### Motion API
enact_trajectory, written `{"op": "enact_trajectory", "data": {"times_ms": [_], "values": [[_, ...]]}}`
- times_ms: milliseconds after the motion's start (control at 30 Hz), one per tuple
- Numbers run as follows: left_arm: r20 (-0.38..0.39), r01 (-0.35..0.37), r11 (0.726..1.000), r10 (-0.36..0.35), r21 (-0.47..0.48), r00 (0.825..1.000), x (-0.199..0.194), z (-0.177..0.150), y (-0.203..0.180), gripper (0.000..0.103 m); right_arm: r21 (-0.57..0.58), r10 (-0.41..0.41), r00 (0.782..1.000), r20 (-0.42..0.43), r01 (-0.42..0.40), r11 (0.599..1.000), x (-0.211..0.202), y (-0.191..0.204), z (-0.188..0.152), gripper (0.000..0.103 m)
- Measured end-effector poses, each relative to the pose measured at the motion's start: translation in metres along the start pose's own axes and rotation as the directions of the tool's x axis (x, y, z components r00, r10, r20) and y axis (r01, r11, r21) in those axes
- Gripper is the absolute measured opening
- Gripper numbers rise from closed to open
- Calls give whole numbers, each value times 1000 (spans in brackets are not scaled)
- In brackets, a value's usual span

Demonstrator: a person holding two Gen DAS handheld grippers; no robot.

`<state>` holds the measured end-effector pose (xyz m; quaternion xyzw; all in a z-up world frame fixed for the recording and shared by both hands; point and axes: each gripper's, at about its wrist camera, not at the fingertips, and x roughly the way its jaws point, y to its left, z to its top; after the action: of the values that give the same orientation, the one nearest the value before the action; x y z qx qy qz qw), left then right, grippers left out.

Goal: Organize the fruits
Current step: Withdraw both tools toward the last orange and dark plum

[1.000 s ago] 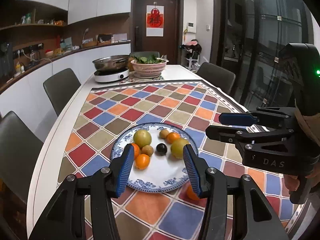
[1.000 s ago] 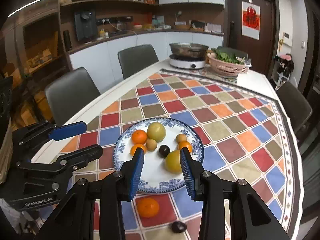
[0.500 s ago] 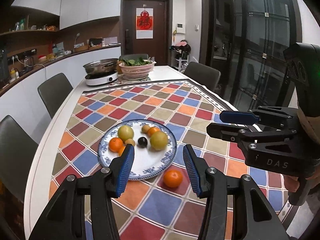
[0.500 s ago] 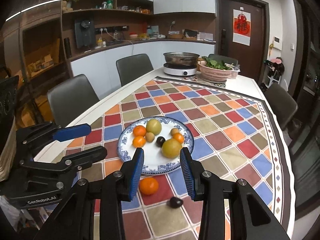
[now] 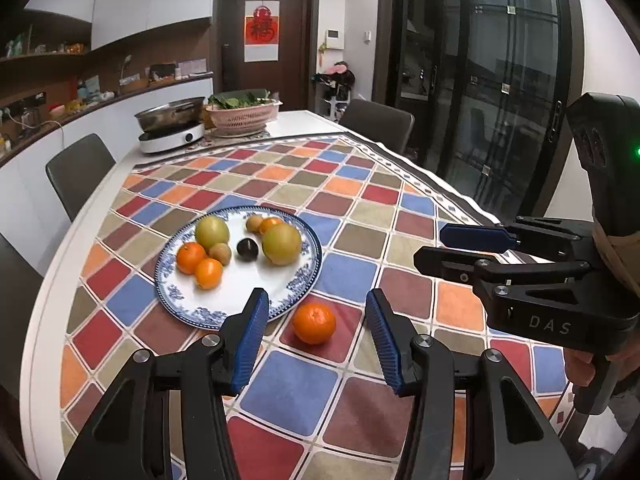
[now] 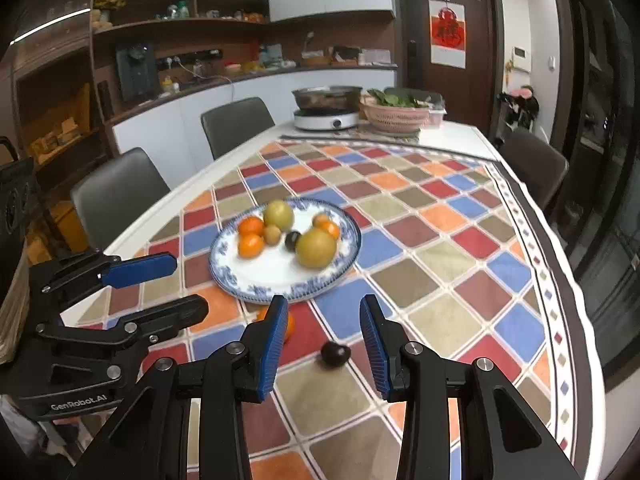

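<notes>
Left gripper: fingers apart, empty, above loose orange.
Right gripper: fingers apart, empty, above dark fruit.
Plate: holds eight fruits.

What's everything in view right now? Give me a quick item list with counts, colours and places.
Plate: one, white with blue rim, on the checked tablecloth.
Fruit on plate: two large yellow-green, three orange, two small brownish, one dark.
Loose orange: one, on cloth beside the plate.
Loose dark fruit: one, on cloth, nearer the right gripper.
Pan on cooker: far end.
Pink basket of greens: far end.
Chairs: grey, around the table.
Left gripper: open, empty.
Right gripper: open, empty.
</notes>
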<state>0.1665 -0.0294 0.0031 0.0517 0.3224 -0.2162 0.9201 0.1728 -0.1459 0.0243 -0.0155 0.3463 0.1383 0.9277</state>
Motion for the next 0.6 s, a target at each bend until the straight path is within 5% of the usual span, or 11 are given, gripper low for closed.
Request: {"op": "enact_trajectory", "data": {"times_ms": [600], "values": [[-153, 98, 995, -95, 11, 984, 78, -22, 14, 49, 82, 24, 987, -156, -11, 997, 61, -16, -36, 38]]}}
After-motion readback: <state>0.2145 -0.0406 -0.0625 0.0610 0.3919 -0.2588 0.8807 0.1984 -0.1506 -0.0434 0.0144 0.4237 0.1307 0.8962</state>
